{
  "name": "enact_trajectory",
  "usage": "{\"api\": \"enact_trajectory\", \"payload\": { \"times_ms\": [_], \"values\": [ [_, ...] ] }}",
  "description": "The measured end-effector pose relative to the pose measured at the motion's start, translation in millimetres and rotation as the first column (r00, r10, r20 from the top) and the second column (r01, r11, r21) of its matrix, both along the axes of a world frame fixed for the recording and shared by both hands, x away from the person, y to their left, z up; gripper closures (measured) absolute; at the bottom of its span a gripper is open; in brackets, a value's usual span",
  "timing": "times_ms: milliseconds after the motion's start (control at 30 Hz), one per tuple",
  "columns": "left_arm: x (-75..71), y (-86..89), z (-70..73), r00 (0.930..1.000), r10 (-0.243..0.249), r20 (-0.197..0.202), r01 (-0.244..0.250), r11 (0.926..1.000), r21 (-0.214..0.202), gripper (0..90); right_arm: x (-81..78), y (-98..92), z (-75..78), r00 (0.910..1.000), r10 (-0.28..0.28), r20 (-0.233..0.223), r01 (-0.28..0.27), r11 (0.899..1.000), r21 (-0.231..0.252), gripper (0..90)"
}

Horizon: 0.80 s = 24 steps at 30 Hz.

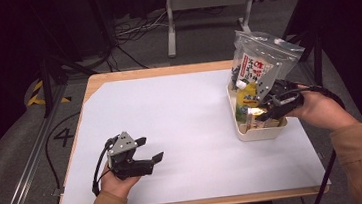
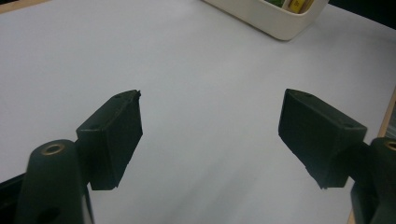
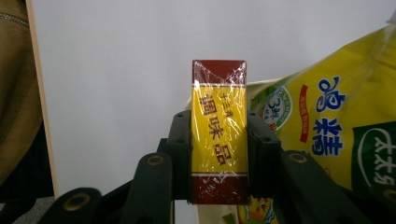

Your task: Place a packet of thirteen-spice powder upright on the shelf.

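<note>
Right gripper point(image 3: 219, 140) clamping a yellow-and-maroon seasoning box point(image 3: 219, 130) over the white bin point(image 1: 260, 132).

In the right gripper view, the two black jaws are pressing on the box's long sides, holding the cellophane-wrapped box upright, with a yellow seasoning bag point(image 3: 327, 126) sitting just beside it. In the high view, the right gripper point(image 1: 265, 110) is hovering at the bin near the table's right edge, where a clear zip pouch point(image 1: 261, 64) is standing tall. The left gripper point(image 1: 148, 153) is resting well apart on the white table sheet point(image 1: 170, 113), its jaws standing wide and grasping nothing.
</note>
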<state>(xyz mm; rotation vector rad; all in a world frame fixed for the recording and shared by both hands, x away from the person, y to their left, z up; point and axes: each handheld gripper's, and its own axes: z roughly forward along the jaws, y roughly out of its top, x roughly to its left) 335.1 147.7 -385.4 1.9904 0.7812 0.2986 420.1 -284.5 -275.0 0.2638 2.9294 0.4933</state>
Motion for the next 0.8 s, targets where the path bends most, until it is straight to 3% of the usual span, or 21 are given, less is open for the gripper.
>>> {"api": "enact_trajectory", "payload": {
  "times_ms": [567, 667, 733, 800],
  "values": [
    [0.3, -0.2, -0.5, 1.0000, 0.002, -0.008, -0.002, 1.0000, 0.000, 22.1, -0.1, -1.5, -23.9, 0.9995, -0.032, 0.005, 0.032, 0.999, 0.005, 66.9],
    [0.6, -0.2, -0.9, 1.0000, 0.001, -0.004, -0.001, 1.0000, 0.002, 22.1, -1.4, 0.4, -27.9, 0.9993, -0.038, 0.000, 0.038, 0.999, -0.007, 64.8],
    [0.4, 0.0, -0.8, 1.0000, 0.001, -0.009, -0.001, 1.0000, 0.002, 22.1, 0.4, 3.0, -35.8, 0.9983, -0.055, -0.022, 0.053, 0.997, -0.053, 63.9],
    [0.6, 0.5, -0.7, 1.0000, 0.002, -0.008, -0.002, 1.0000, 0.001, 22.1, 0.2, 3.5, -37.8, 0.9987, -0.050, -0.005, 0.050, 0.997, -0.056, 64.3]
  ]
}}
